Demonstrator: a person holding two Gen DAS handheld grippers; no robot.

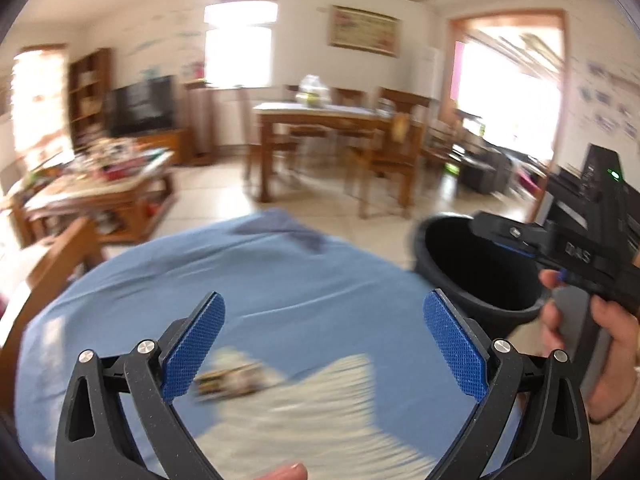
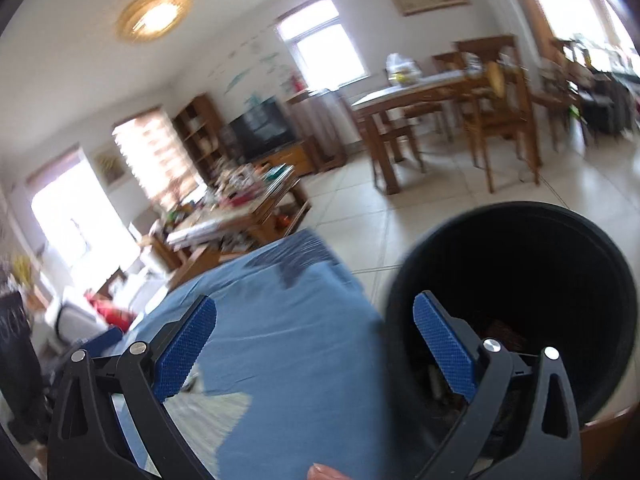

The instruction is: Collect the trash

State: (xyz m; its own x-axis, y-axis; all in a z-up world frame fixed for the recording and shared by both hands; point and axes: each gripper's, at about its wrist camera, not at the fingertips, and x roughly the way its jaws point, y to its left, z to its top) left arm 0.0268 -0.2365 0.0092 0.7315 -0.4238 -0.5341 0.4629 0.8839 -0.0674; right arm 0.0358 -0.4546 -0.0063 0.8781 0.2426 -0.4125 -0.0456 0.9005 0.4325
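step: between drops, next pickup pending | right tool (image 2: 314, 344): jaws wide apart, empty, at round black plastic bin (image 2: 520, 300) with scraps inside | left tool (image 1: 324, 340): jaws apart, empty, over blue-cloth table (image 1: 300, 280) | trash: blurred printed wrapper (image 1: 232, 382) on table beside white woven mat (image 1: 320, 408) | next: left tool descends, straddles wrapper, closes

The right tool (image 2: 314, 340) hangs with its blue pads (image 2: 182, 350) wide apart and nothing between them. Its left finger stands over a blue cloth (image 2: 288, 320); its right finger lies in front of the mouth of a black bin (image 2: 520, 300) just beside the cloth. Some dim, blurred litter shows inside the bin. A pale patterned patch (image 2: 208, 424) lies on the cloth near the left pad.
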